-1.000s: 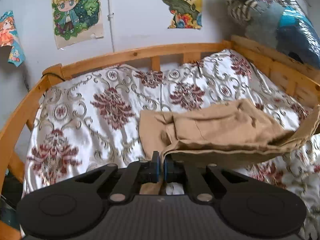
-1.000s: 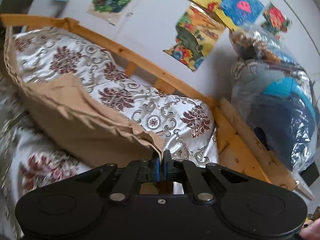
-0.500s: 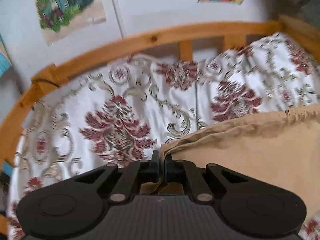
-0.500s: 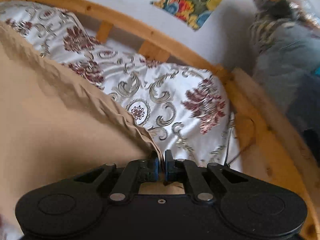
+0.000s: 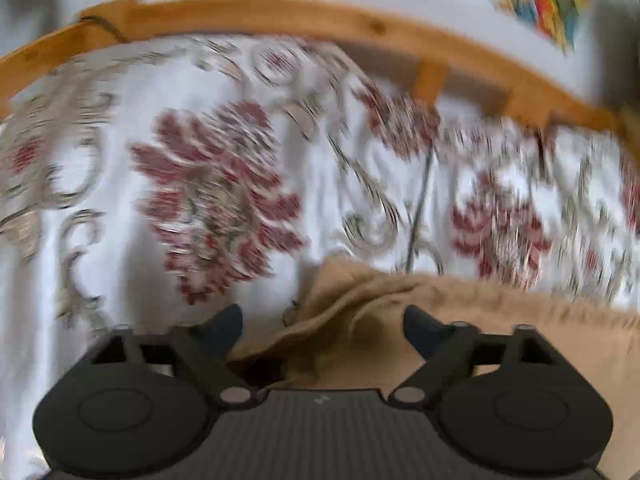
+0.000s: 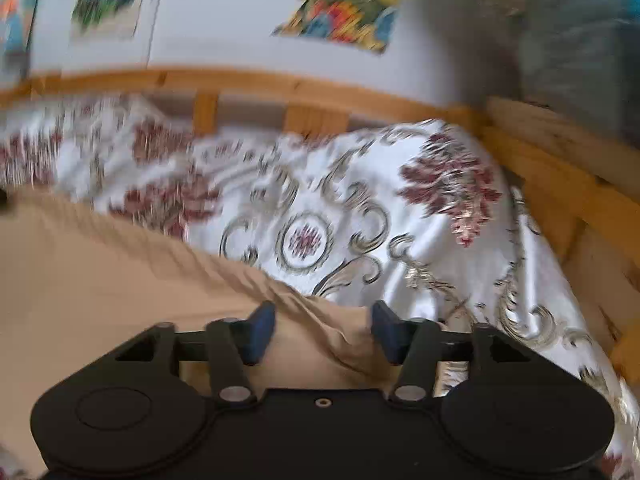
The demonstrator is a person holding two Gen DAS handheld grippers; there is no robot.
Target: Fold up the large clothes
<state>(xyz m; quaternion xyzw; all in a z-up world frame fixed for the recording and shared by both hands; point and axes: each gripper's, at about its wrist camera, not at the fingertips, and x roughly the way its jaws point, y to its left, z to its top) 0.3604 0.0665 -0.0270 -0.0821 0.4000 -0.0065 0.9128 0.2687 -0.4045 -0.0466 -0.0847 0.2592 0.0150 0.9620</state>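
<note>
The left gripper [image 5: 322,322] has just been opening, and its fingers [image 5: 224,326] stand wide apart with a bunched corner of the tan garment [image 5: 500,320] lying loose between them, gripped by neither. The right gripper [image 6: 323,328] has likewise just been opening (less wide) over the garment's edge, which lies flat on the patterned bedspread [image 6: 420,240] ahead of both.

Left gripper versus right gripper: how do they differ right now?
The left gripper gapes wider than the right gripper. The left sits over a crumpled corner of the tan fabric garment; the right sits over a smoother stretch of its edge. Shared: both jaws have just been opening, cloth lies between the fingers unpinched, over the floral bedspread.
</note>
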